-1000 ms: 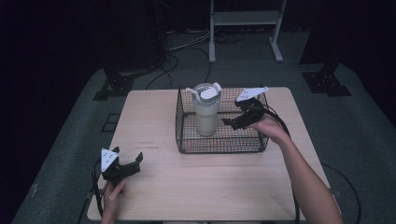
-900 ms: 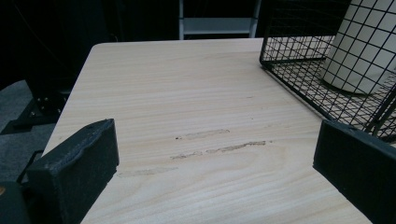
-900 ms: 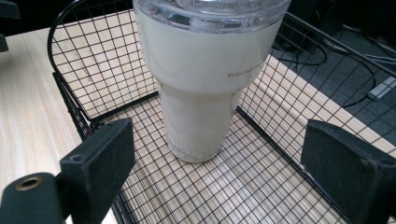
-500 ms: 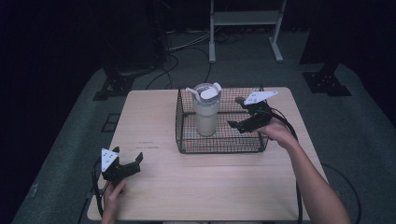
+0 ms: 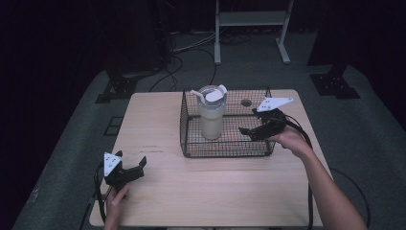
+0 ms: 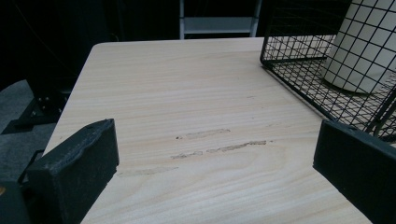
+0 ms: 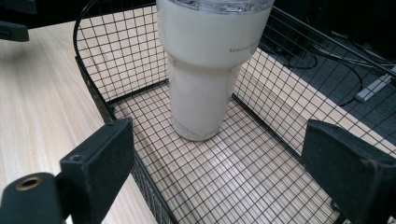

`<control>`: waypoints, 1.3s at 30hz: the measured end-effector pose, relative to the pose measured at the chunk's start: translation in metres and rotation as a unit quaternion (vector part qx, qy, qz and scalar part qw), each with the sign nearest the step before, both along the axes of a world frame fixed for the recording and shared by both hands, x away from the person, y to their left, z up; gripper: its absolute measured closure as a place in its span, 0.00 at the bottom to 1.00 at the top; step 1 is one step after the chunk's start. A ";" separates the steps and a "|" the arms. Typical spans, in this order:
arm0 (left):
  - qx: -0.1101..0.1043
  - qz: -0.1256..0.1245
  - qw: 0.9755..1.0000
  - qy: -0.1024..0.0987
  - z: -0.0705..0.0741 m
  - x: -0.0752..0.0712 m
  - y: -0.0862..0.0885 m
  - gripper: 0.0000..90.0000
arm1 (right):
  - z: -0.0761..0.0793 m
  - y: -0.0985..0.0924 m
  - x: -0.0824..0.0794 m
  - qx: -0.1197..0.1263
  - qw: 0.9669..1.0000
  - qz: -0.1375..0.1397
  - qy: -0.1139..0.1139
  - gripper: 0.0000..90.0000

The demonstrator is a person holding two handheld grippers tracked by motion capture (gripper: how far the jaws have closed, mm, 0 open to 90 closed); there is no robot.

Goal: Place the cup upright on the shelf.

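Right tongs spread over basket w/ tumbler; left tongs spread.

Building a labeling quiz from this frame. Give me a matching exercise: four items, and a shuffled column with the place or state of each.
Items
1. tumbler
2. wire basket
3. left gripper
4. right gripper

Places or states
A. open, over the near left part of the table, away from the basket
B. black mesh, sitting on the far half of the table
C. open, over the right part of the basket, jaws toward the tumbler
D. cream, upright inside the basket, clear lid on top

Pairs: 1-D, 2-B, 3-A, 4-C
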State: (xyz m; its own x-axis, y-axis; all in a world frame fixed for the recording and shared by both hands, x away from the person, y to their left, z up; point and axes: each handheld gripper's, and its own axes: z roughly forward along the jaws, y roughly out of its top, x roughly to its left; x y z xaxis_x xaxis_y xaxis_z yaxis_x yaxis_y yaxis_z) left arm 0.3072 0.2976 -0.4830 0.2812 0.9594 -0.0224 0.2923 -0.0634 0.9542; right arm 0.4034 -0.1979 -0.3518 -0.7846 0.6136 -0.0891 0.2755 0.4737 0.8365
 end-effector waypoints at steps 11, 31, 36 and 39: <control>0.000 0.002 1.000 0.000 0.000 0.000 0.000 0.00 | -0.003 -0.011 -0.014 0.001 1.000 -0.002 -0.001 0.10; 0.003 0.002 1.000 0.000 0.000 0.000 0.000 0.00 | -0.017 -0.027 -0.038 0.009 1.000 -0.004 0.006 0.10; 0.003 0.002 1.000 0.000 0.000 0.000 0.000 0.00 | -0.023 -0.031 -0.046 0.015 1.000 -0.004 0.005 0.10; 0.003 0.002 1.000 0.000 0.000 0.000 0.000 0.00 | -0.027 -0.032 -0.050 0.008 1.000 -0.005 0.001 0.10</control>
State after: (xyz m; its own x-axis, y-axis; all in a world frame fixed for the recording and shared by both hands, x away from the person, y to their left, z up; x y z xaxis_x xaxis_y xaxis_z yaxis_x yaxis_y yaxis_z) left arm 0.3072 0.2972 -0.4831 0.2778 0.9605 -0.0160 0.2930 -0.0689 0.9536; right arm 0.3533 -0.2304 -0.3785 -0.7787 0.6226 -0.0767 0.2822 0.4568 0.8436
